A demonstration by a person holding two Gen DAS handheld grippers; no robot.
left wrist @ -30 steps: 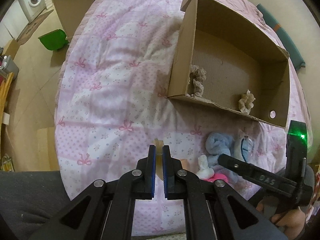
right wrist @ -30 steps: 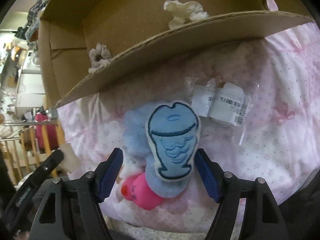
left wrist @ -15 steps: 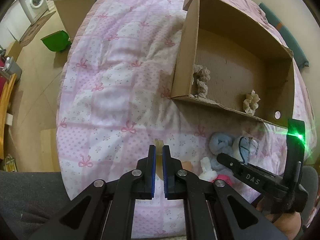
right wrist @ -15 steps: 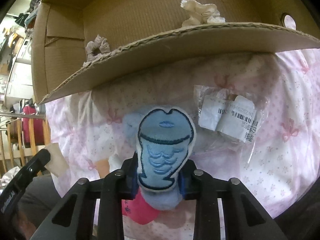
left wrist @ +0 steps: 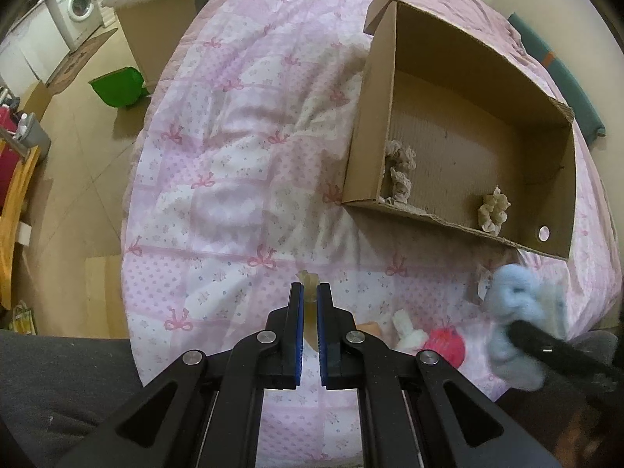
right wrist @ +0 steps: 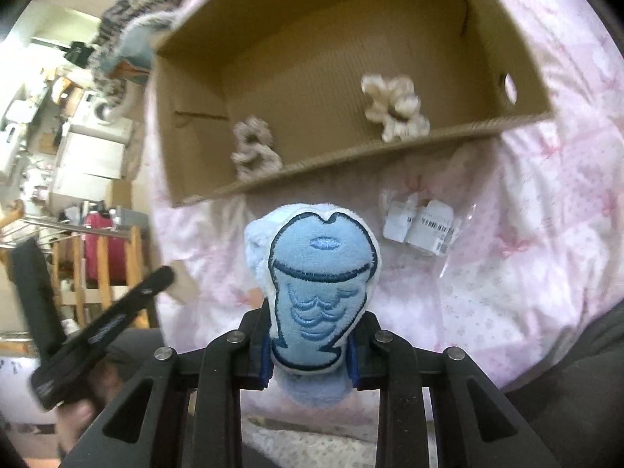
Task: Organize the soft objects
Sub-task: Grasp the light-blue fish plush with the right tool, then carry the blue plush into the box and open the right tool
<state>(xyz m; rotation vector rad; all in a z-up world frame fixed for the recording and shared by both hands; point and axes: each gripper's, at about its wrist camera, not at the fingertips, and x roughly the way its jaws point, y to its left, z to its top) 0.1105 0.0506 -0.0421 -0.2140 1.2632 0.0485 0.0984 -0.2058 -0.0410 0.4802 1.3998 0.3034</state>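
The right claw (right wrist: 312,351) is gripping the blue plush (right wrist: 321,292) upright — the cardboard box (right wrist: 374,152) is lying straight ahead, its near wall between them; the left claw (left wrist: 307,323) is pinching a small yellowish item (left wrist: 308,304).

Fuzzy plush fish (right wrist: 319,296); matt corrugated cardboard box (left wrist: 561,179); quilted cloth bedspread (left wrist: 234,179); glossy, probably plastic, packet (right wrist: 425,226).

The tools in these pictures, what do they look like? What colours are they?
Each tool is black, with two flat, angular arms that have triangle-shaped holes and round silver bolts at the joints. The left tool has bright blue pads lining the inside of its straight fingers. The right tool is built the same way, with blue pads peeking out. No cables or sleeves are visible.
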